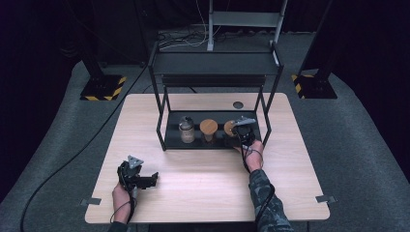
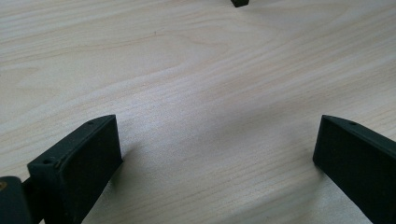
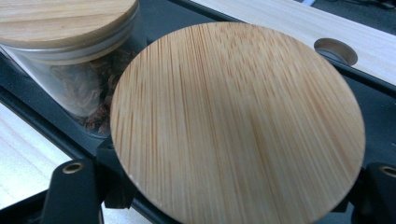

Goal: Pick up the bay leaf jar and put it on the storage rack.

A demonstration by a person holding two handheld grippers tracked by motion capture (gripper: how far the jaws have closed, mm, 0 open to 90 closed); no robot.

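The right claw (image 1: 240,137) pinches the bamboo-lidded jar (image 3: 238,121) at the right end of the black rack's (image 1: 164,137) bottom shelf, hemmed by a second jar (image 1: 209,130) just beside it and the rack's right posts. Left claw (image 1: 153,178), spread, rests over bare worktop (image 1: 203,183) near the front-left corner.

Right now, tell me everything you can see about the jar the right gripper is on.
The jar stands upright at the right end of the black rack's lower shelf, rightmost of three jars. Its round lid looks like pale bamboo with a fine straight grain and hides the body from above. The right gripper is shut on it, one jaw on each side below the lid. The neighbouring jar stands close beside it; whether they touch is unclear.
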